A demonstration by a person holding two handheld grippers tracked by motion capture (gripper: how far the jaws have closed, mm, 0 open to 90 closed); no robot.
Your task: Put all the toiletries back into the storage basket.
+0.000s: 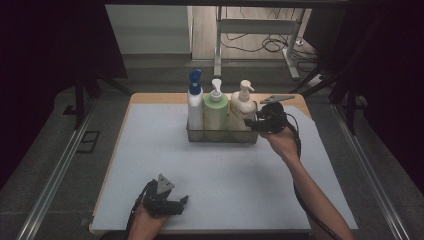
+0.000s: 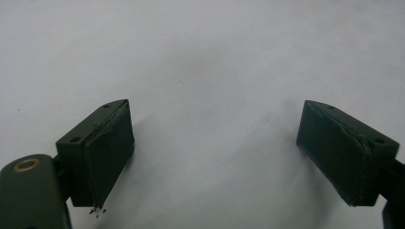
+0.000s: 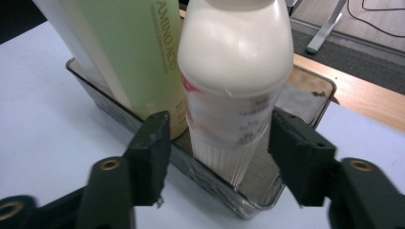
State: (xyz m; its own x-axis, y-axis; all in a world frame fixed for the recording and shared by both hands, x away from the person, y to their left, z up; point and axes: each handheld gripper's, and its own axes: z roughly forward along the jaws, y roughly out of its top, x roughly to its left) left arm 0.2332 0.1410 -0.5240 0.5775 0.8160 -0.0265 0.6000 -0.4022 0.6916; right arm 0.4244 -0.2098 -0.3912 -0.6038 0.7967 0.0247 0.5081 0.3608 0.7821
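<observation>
A clear tray (image 1: 222, 136) at the back of the white mat holds three upright bottles: a white spray bottle with a blue head (image 1: 195, 100), a green pump bottle (image 1: 215, 112) and a cream pump bottle (image 1: 241, 107). My right gripper (image 1: 252, 124) reaches in level from the tray's right end. In the right gripper view its jaws flank the lower body of the cream bottle (image 3: 234, 71), and a gap shows on the side toward the green bottle (image 3: 138, 52), so this right gripper (image 3: 219, 119) is open. My left gripper (image 1: 175, 204) rests near the front edge of the mat. It (image 2: 215, 152) is open, with nothing between its jaws.
The white mat (image 1: 210, 170) covers most of the wooden table, whose bare edge (image 1: 160, 98) shows behind the tray (image 3: 305, 90). Metal rails run along both sides of the table. A desk frame (image 1: 250, 30) and cables lie on the floor beyond.
</observation>
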